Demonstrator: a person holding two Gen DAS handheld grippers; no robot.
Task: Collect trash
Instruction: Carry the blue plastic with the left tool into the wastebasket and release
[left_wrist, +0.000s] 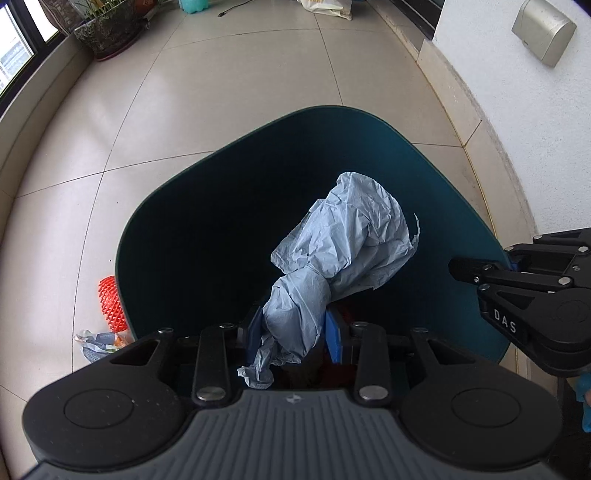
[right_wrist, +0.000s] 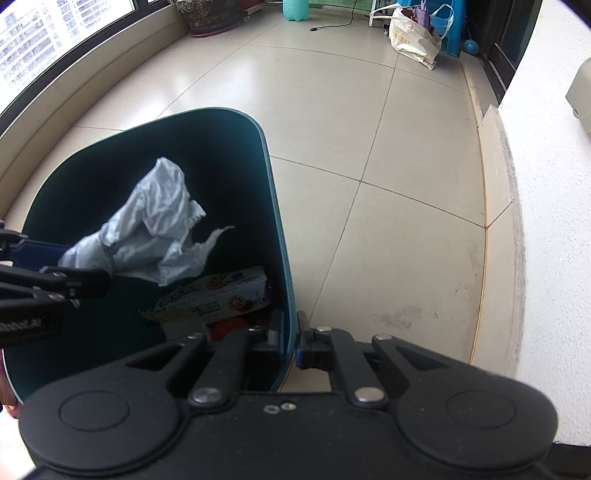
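A crumpled pale-blue paper towel (left_wrist: 328, 258) is clamped between the blue pads of the left gripper (left_wrist: 295, 328) and is held directly above the open mouth of the dark teal trash bin (left_wrist: 436, 177). The towel's loose end is seen hanging over the bin's dark interior, not touching its walls. The right gripper (right_wrist: 290, 338) is clenched on the bin's rim (right_wrist: 288, 295), one pad inside the wall, one outside. Inside the bin, a biscuit packet (right_wrist: 221, 295) with printed cookies is seen lying at the bottom, with something red (right_wrist: 231, 326) just below it, too hidden to identify. On the tiled floor (left_wrist: 221, 92), just left of the bin, a red spiky object (left_wrist: 110, 302) and a crumpled wrapper (left_wrist: 99, 341) are seen lying near each other. A planter (left_wrist: 107, 31) is placed by the window.
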